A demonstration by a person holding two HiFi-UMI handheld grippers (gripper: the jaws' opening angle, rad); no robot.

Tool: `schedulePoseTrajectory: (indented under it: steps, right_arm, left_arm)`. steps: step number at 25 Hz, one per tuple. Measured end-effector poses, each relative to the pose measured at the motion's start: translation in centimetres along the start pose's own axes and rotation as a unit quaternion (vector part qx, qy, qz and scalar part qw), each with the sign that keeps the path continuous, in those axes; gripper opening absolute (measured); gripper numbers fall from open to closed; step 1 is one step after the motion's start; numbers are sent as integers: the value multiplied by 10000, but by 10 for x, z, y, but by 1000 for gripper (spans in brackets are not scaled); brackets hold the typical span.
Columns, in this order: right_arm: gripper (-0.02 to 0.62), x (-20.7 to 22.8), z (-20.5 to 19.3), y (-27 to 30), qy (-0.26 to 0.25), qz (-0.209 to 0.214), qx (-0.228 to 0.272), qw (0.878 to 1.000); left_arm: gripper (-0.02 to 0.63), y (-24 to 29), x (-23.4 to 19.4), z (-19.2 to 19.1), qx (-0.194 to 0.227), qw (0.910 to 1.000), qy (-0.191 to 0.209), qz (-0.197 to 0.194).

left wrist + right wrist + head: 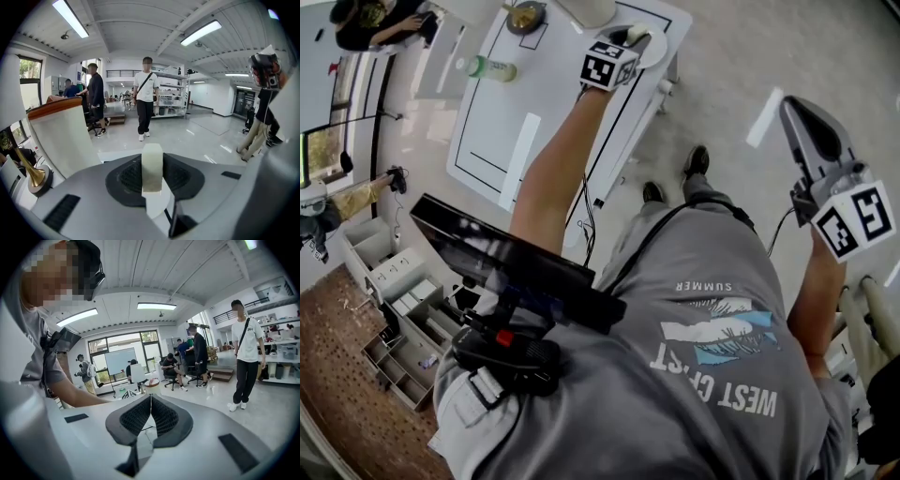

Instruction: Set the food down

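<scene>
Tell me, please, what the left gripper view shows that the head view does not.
Only the left gripper view shows the pale food piece clamped upright between the tongs, along with people standing in the room and the ceiling lights. Only the head view shows the green bottle lying on the white table and the right gripper held out over the floor. Both show the left gripper and the brass-coloured object on its dark base.
</scene>
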State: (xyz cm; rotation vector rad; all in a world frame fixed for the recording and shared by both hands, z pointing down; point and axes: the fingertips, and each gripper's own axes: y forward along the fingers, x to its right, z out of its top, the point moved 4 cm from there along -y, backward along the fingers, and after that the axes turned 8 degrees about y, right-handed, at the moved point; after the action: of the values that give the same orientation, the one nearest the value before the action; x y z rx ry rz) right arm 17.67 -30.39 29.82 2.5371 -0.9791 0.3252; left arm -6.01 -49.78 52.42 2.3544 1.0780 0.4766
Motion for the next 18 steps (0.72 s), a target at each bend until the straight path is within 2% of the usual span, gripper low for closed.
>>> schedulePoseTrajectory:
  steps: [4,9,18]
  right_arm:
    - [8,9,-2,2,43,-64,-61,10000]
    - [8,20,-5,4,103,-134,-126,9998]
    - [8,36,-4,8,159,-172,-205,9995]
  left_arm:
    - [100,17,-8,-13,-273,9996,101,-1]
    - [100,39,-17,-27,-622,9970,457,8]
    - [100,67,-23,-50,-1303,9833,1264,-96]
